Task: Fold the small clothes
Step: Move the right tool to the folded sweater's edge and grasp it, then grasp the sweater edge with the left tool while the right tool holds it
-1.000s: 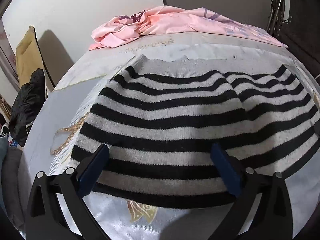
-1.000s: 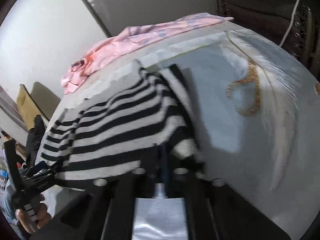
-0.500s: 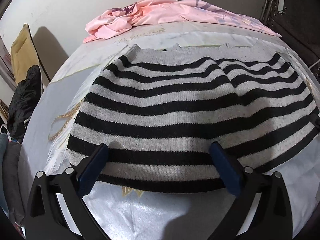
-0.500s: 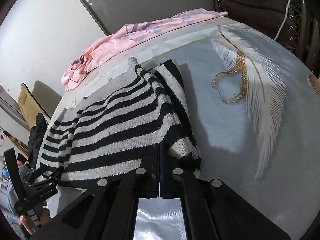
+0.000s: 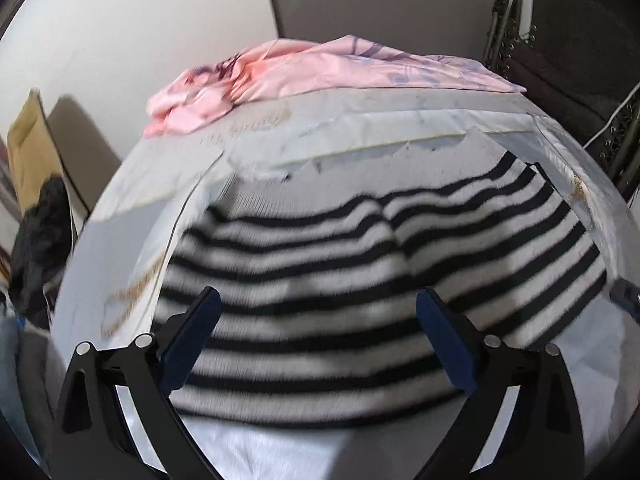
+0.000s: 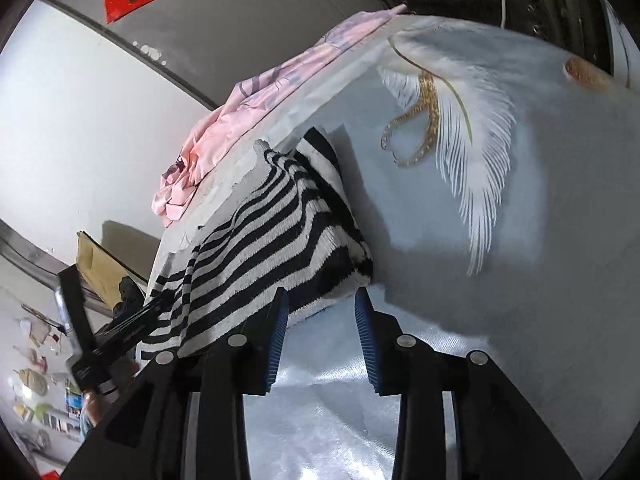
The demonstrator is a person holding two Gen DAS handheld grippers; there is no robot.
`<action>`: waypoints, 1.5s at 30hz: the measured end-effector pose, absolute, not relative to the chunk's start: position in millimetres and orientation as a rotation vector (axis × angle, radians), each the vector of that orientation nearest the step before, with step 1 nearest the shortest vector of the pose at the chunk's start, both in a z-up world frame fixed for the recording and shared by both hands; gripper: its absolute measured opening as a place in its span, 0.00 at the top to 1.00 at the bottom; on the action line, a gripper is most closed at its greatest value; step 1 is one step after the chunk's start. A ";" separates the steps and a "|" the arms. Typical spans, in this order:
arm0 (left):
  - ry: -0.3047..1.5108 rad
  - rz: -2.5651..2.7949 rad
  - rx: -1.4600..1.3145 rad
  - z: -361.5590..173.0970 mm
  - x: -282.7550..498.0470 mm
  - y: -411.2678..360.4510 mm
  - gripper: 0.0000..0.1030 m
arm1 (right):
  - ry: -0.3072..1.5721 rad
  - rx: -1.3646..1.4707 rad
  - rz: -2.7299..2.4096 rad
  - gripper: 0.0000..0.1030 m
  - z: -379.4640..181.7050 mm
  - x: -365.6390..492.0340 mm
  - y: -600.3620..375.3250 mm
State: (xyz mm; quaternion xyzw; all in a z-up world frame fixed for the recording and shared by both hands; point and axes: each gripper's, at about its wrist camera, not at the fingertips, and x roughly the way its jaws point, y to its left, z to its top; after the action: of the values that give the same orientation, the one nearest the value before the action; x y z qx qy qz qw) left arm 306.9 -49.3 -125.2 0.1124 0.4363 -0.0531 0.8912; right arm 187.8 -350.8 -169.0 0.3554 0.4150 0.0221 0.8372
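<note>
1. Striped sweater [image 5: 360, 280] lies folded on the pale satin bed cover [image 6: 540, 220], with a doubled layer along the edge nearest the feather print [image 6: 476, 152]; the pink garment [image 5: 312, 72] sits bunched at the far side, well apart from it.

2. Your right claw [image 6: 322, 336] is opening. Nothing is between its blue pads [image 6: 366, 332]: the sweater's near corner lies just ahead of the tips, no longer pinched. Let the jaws part fully before you draw back, so a pad rib does not snag the knit and drag the fold open.

3. Your left claw [image 5: 318, 344] stands wide open above the sweater's near hem and grips nothing. That view is blurred, so whether the pads brush the cloth cannot be told. Hold it clear of the fabric while the right one lets go.

4. Check the released corner. From the right wrist view it looks bunched and slightly raised, not flat. Judged from that, a light press or a short pull outward is worth doing before the next fold.

5. For the next fold, probably the hem toward the neckline, take both near corners at matching stripes, so the edges land square.

6. Lift only enough to clear the lower layer; a thick knit like this probably slumps and drags if carried low.

7. Keep the fold short of the pink garment.
</note>
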 end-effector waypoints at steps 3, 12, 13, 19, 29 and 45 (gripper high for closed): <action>0.921 -0.079 0.252 -136.0 322.7 -55.8 0.07 | 0.896 0.795 0.052 0.64 -177.6 188.5 -349.3; 1.025 -0.067 0.120 -172.7 331.2 -29.8 0.05 | 0.855 0.942 0.002 0.65 -194.7 213.4 -352.7; 1.024 -0.066 0.119 -173.0 329.4 -30.8 0.05 | 0.844 0.947 -0.015 0.65 -194.7 217.4 -353.8; 1.018 -0.063 0.106 -175.2 325.6 -31.7 0.05 | 0.827 0.835 -0.080 0.64 -187.4 218.1 -333.0; 1.019 -0.076 0.103 -176.3 326.9 -31.3 0.04 | 0.731 0.740 -0.136 0.78 -155.2 233.0 -322.2; 1.065 -0.209 0.262 -99.7 378.0 -96.6 0.05 | 0.658 0.469 -0.110 0.79 -140.6 229.2 -291.3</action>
State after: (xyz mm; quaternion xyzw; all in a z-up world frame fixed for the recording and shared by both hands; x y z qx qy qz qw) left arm 378.0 -96.6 -99.7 0.1243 0.5051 -0.0993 0.8482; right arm 229.2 -291.3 -140.6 0.2280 0.3201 -0.0533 0.9180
